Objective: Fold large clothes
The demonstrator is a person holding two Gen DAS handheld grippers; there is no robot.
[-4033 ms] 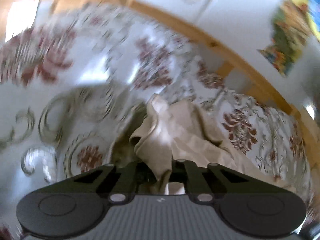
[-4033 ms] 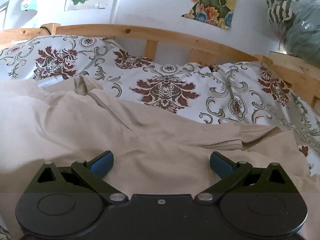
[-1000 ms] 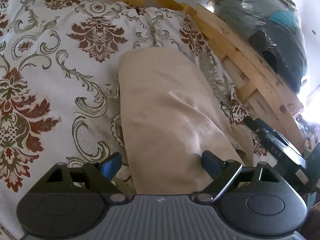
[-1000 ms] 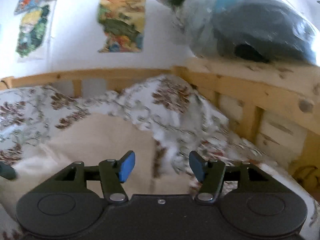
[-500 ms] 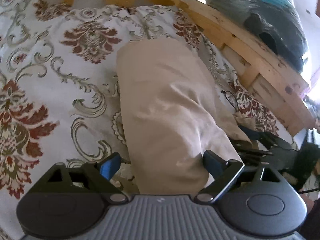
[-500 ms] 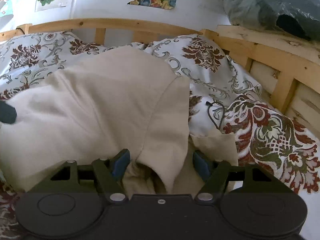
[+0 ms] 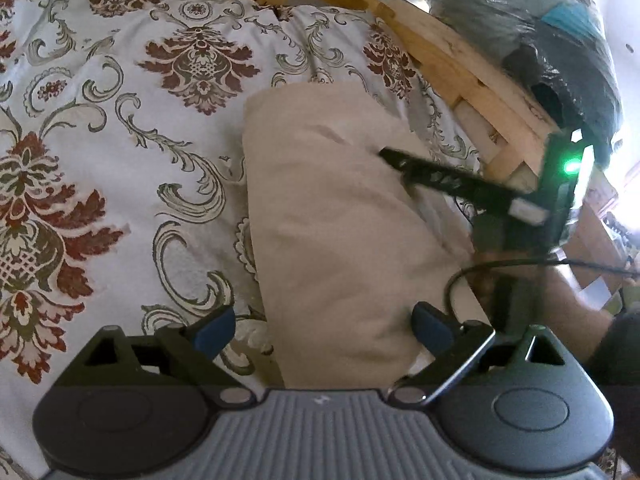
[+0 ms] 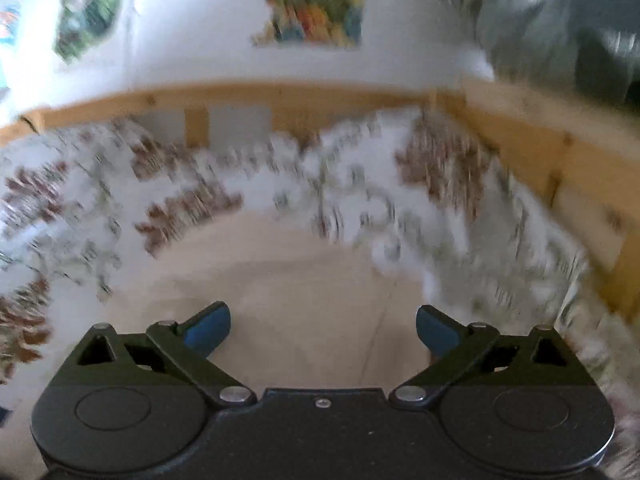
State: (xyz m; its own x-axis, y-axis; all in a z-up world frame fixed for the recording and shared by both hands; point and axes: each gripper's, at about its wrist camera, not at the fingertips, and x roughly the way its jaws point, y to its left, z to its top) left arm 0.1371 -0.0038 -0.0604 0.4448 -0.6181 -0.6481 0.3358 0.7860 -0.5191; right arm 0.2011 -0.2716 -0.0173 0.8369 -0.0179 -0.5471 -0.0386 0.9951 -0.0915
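Left gripper [image 7: 322, 330]: nearest in the left wrist view; its blue-tipped fingers [image 7: 214, 326] stand wide apart and hold nothing, straddling the near end of the garment
Right gripper [image 8: 323, 329]: likewise spread wide and empty, hovering over the same cloth; its picture is smeared by motion blur, so fine detail is lost
Beige garment [image 7: 332, 220]: the task's piece, lying on the bed as a long, narrow, folded strip that runs away from the left gripper toward the headboard; its surface looks fairly smooth, with a slight crease near the far end
Right gripper seen from the left view [image 7: 452, 182]: its dark finger reaches over the strip's right edge; whether it touches the cloth cannot be told
Bedspread [image 7: 120, 152]: white with red and grey floral scrolls, under and around the garment
Bed frame [image 7: 472, 76]: pale wood rails beyond the bedding
Bagged bundle [image 7: 540, 40]: dark, plastic-wrapped, resting past the frame on the right
Step in hand: judged to be a pause between folds, the lengthwise fold done and both tools free
Next move: likely calls for closing on one short end and carrying it over to the other, keeping the edges aligned
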